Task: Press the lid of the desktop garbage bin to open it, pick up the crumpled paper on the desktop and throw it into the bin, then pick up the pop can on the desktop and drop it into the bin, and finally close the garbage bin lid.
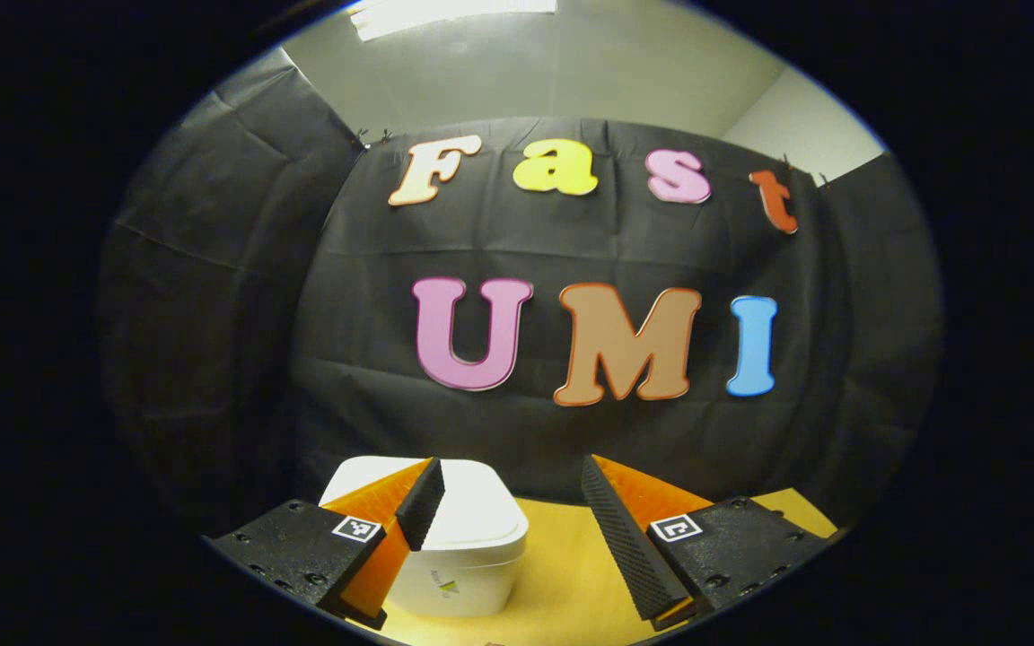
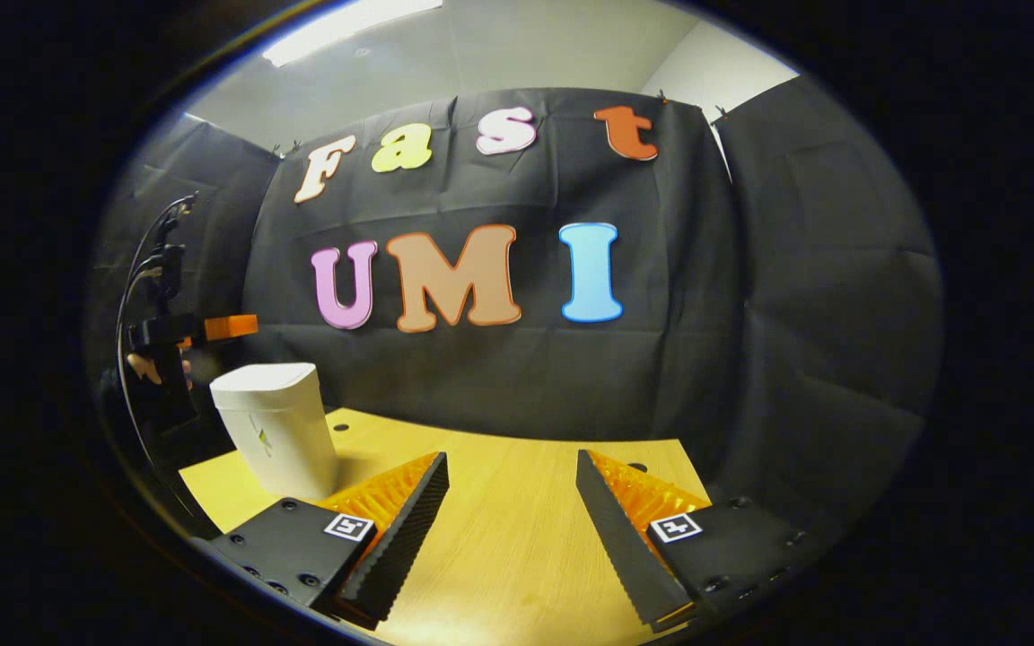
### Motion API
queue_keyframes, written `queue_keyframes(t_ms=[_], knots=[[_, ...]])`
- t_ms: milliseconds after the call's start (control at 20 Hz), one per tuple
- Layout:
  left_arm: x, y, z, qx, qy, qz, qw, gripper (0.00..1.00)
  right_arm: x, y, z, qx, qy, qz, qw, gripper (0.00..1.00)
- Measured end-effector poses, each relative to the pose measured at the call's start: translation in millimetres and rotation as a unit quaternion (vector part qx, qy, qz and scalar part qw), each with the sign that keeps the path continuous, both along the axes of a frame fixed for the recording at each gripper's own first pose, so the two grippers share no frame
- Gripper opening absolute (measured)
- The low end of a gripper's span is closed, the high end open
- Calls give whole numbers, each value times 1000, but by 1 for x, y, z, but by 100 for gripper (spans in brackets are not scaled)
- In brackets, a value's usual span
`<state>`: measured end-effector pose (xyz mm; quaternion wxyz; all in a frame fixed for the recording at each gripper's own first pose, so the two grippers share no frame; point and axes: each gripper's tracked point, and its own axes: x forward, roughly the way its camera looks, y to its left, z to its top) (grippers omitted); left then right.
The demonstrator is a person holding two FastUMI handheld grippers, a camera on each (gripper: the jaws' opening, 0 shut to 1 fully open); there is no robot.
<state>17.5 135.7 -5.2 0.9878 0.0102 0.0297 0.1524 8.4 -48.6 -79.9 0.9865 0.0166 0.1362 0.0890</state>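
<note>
A: On the yellow wooden surface (image 2: 517,538), what stands out?

B: The bin (image 1: 468,529), a white tub with rounded corners, lid down flat, a small mark on its front. In the left gripper view it sits low and close, behind the left gripper (image 1: 512,529); one finger crosses its lid, the other is off to its side.

A: And the fingers?

B: Spread wide, holding nothing. The right gripper (image 2: 508,529) is the same: wide apart, bare surface between. There the bin (image 2: 275,431) stands well off to the left, with the left gripper (image 2: 212,327) just above its lid.
</note>
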Motion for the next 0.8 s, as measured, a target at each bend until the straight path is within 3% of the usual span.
queue_keyframes(t_ms=[250, 500, 800], knots=[[-32, -42, 7, -1, -6, -55, 998, 93, -29, 7, 44, 12, -58, -46, 997, 96], [-56, -63, 20, -9, -22, -103, 994, 93, -70, 30, 57, -6, -78, -59, 995, 95], [-74, -76, 37, -4, -38, -130, 991, 92, -92, 34, 70, 5, -91, -81, 992, 96]])
